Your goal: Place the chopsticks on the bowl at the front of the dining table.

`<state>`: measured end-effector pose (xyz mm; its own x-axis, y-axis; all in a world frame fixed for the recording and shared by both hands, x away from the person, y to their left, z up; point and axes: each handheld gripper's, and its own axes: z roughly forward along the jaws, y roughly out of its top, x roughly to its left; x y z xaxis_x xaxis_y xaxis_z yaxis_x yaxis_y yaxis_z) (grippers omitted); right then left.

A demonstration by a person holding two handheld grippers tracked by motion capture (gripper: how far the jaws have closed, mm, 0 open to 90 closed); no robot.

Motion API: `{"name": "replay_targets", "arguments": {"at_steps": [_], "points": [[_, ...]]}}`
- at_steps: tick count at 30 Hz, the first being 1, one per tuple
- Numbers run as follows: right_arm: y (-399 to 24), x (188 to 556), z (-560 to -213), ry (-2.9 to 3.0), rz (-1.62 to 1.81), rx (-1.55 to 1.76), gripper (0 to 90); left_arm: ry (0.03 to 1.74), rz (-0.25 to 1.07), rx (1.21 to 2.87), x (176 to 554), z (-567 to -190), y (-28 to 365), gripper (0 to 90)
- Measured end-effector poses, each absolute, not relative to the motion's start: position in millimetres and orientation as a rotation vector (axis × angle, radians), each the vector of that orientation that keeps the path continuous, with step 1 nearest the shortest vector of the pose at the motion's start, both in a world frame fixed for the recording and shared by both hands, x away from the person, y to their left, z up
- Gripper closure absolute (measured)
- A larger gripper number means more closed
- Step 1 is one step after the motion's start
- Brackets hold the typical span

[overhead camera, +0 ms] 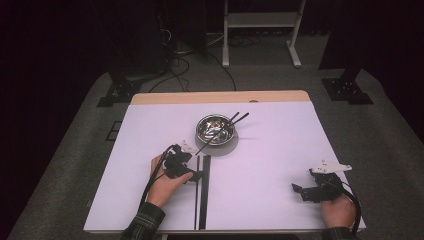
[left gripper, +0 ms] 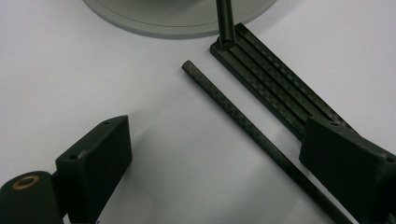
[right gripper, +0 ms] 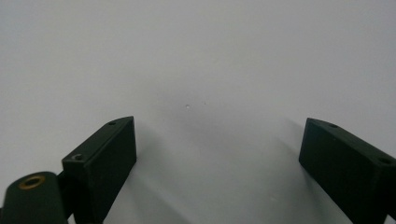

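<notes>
the left gripper (overhead camera: 192, 175) is held low over the white table (overhead camera: 270, 165), left of centre, in the person's left hand (overhead camera: 162, 185). its jaws are spread wide apart and nothing is clamped between them. in the left gripper view, a single thin black stick (left gripper: 252, 135) is seen lying flat on the table inside the gap between the jaws, closer to the right jaw and not touched by the left one. this stance is judged to be an approach for picking the stick up: the jaws are set astride it so that closing would pinch it across its width.

just beside the single stick, a group of black sticks (left gripper: 280, 93) is laid side by side, apparently sorted into a neat row. one further stick (left gripper: 225, 23) rests with its tip on the end of that row and leans up toward the bowl.

the metal bowl (overhead camera: 216, 129) is placed on a grey round base (overhead camera: 231, 146) near the table's centre, with more sticks leaning out of it, presumably the supply to be emptied.

the right gripper (overhead camera: 305, 191) is parked near the table's right front corner in the right hand (overhead camera: 339, 210), well apart from the work. its jaws are also wide apart and empty over bare table, which is judged a waiting posture.
</notes>
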<state>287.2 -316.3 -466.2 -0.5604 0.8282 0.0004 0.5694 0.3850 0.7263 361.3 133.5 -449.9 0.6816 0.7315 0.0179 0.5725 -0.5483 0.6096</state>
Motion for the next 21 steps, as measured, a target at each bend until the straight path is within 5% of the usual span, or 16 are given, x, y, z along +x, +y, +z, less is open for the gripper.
{"name": "replay_targets", "arguments": {"at_steps": [21], "points": [[-316.5,287.2,-466.2,2.287,0.984,1.211,9.4,1.001,0.403,2.241,339.3,-455.4,138.5,8.2]]}}
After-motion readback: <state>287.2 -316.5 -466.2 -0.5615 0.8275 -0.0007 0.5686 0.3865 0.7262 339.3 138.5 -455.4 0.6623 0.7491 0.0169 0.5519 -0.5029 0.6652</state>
